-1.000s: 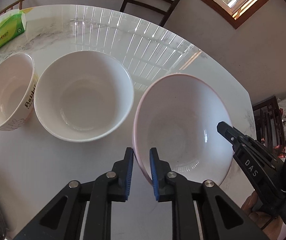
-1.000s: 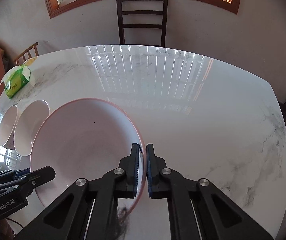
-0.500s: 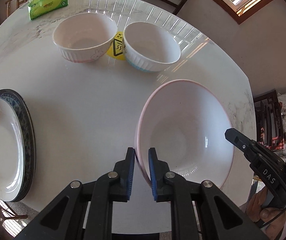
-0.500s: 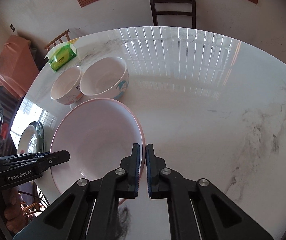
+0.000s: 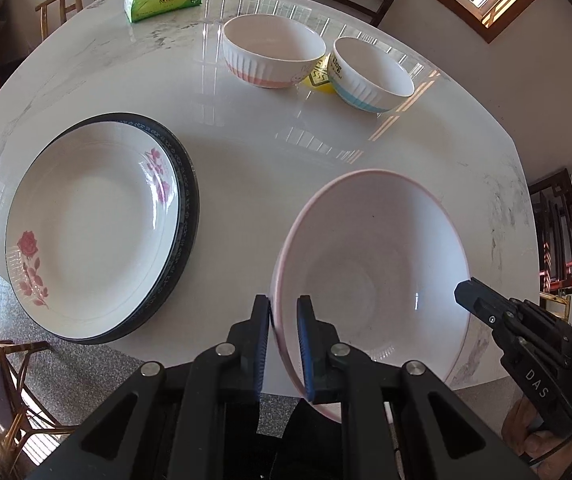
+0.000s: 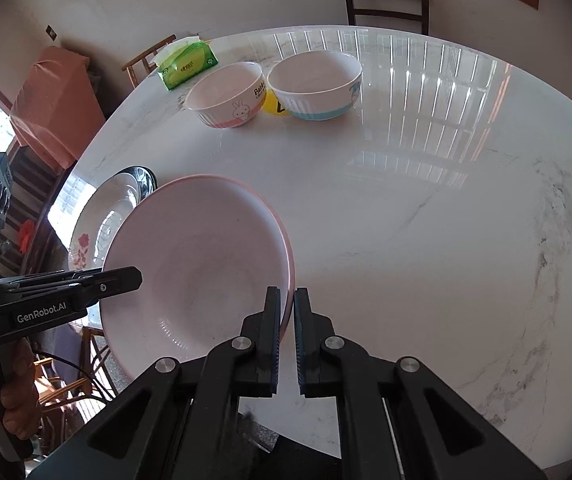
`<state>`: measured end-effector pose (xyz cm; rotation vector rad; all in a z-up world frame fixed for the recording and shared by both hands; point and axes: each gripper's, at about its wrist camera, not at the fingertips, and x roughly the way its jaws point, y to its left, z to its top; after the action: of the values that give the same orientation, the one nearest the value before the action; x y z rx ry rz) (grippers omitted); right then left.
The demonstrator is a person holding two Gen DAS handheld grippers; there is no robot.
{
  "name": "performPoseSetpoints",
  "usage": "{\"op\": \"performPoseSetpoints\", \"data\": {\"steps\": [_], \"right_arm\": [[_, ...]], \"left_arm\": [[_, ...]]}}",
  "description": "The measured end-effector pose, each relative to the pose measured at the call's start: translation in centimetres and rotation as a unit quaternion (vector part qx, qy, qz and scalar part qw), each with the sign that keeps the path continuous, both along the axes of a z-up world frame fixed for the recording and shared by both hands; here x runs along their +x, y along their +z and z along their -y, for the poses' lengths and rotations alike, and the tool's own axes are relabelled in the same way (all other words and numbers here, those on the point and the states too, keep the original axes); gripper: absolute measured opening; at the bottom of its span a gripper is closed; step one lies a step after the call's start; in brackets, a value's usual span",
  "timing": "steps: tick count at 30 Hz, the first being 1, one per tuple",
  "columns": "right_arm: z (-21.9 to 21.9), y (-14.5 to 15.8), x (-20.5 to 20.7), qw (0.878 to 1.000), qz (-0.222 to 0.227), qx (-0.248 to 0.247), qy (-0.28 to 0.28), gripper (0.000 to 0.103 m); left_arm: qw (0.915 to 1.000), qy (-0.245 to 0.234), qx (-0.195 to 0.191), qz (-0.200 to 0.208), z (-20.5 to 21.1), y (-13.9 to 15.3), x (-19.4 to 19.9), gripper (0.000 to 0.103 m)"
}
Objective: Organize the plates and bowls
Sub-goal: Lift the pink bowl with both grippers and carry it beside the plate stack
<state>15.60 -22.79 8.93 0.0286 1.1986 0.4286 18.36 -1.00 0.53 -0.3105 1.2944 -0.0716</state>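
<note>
Both grippers are pinching opposite rims of the pink plate (image 5: 370, 264), the left gripper (image 5: 283, 344) and the right gripper (image 6: 286, 340) carrying it above the table (image 6: 426, 200) near the stacked plates (image 5: 94, 232); uneven pulling is risking a slip or collision.

Glossy ceramic sitting on polished marble

The pink plate (image 5: 370, 264), the rose-printed plate (image 5: 90, 236) and the two ribbed bowls (image 5: 274, 56) are shining like glazed ceramic; the marble-look table (image 6: 426, 208) is mirroring window light, while the matt black plastic left gripper (image 5: 282, 344) is showing bright metal pins.
</note>
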Motion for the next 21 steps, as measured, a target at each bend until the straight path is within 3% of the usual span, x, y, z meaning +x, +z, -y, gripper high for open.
{"op": "performPoseSetpoints", "data": {"steps": [16,18,21], "right_arm": [[-1.2,-0.8,-1.3,1.0,0.003,0.007,-0.006,0.009],[-1.1,-0.8,-1.3,1.0,0.002,0.01,-0.006,0.009],[-1.2,-0.8,-1.5,1.0,0.005,0.011,-0.004,0.012]], "left_arm": [[0.9991,-0.028,0.015,0.028,-0.7,-1.5,-0.6,0.015],[0.9984,-0.039,0.012,0.039,-0.5,-1.6,-0.7,0.025],[0.9973,-0.053,0.009,0.051,-0.4,-1.7,-0.7,0.027]]}}
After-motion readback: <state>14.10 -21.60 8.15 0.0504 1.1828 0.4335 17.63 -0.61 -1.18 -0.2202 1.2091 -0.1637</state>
